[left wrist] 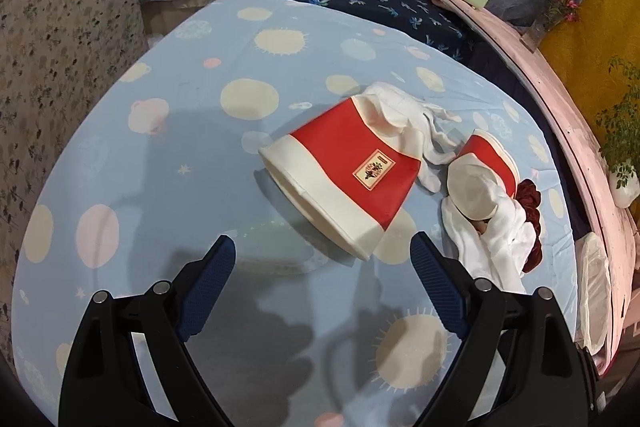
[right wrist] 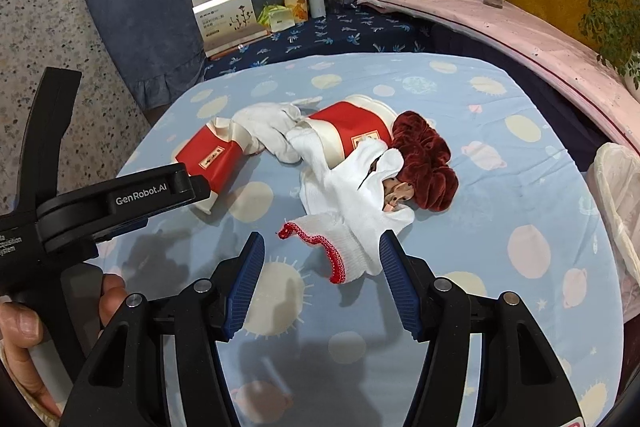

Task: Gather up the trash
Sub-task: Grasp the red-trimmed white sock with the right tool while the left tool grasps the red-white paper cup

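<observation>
Nothing collected yet: both grippers, left gripper [left wrist: 323, 251] and right gripper [right wrist: 322, 253], gape empty, red-and-white paper cup [left wrist: 340, 175] and white cotton glove [right wrist: 352, 203] lying just ahead

Both wrist cameras look steeply down from close above the blue spotted tabletop [left wrist: 120, 155]. The left view faces the larger red paper cup [left wrist: 344, 179]; the right view sits right of that cup (its gripper's side shows there), facing the white glove [right wrist: 352, 195]. Both share the cup.
</observation>
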`<state>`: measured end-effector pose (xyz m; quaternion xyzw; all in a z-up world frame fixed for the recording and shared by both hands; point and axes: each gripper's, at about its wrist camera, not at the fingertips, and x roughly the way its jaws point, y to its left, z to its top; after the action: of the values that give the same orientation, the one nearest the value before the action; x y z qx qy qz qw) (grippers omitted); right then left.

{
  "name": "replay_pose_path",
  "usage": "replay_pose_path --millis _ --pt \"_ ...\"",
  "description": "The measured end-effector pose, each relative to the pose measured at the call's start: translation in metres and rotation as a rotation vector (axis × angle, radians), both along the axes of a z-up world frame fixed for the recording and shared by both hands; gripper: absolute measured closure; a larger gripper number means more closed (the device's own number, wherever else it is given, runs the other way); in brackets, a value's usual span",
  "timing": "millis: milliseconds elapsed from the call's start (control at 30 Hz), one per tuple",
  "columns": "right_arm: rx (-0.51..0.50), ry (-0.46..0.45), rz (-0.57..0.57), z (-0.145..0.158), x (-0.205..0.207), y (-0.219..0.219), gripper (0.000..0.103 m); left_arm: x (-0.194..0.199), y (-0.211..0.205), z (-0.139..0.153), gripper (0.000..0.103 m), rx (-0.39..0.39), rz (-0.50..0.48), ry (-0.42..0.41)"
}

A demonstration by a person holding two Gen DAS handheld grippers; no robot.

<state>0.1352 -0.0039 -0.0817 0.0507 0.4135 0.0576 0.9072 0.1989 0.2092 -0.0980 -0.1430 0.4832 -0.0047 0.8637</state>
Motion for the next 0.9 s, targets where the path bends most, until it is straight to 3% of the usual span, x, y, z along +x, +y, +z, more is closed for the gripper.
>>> replay_pose_path --millis 100,233,267,333,367,467,900 --pt "0.002 0.015 -0.009 -0.008 0.006 -0.002 0.049 0.004 -0.006 -0.003 0.026 0.005 -0.026 -0.002" --pt "0.007 0.027 -0.012 -0.013 0.01 -0.004 0.061 0.01 -0.012 -0.007 0.054 -0.014 -0.054 0.015" --pt "0.009 0.027 -0.012 -0.013 0.01 -0.004 0.066 0.01 -0.013 -0.008 0.066 -0.02 -0.06 0.017" --pt "0.011 0.027 -0.011 -0.013 0.011 -0.006 0.075 0.012 -0.018 -0.008 0.082 -0.026 -0.079 0.023" --pt "0.013 0.028 -0.011 -0.013 0.011 -0.006 0.08 0.012 -0.02 -0.008 0.085 -0.027 -0.087 0.024" --pt "0.021 0.027 -0.012 -0.012 0.011 -0.009 0.094 0.01 -0.026 -0.003 0.09 -0.021 -0.101 0.002" --pt "0.062 -0.122 -0.059 0.042 -0.007 -0.039 0.096 -0.01 -0.059 0.045 0.098 -0.012 -0.175 -0.101"
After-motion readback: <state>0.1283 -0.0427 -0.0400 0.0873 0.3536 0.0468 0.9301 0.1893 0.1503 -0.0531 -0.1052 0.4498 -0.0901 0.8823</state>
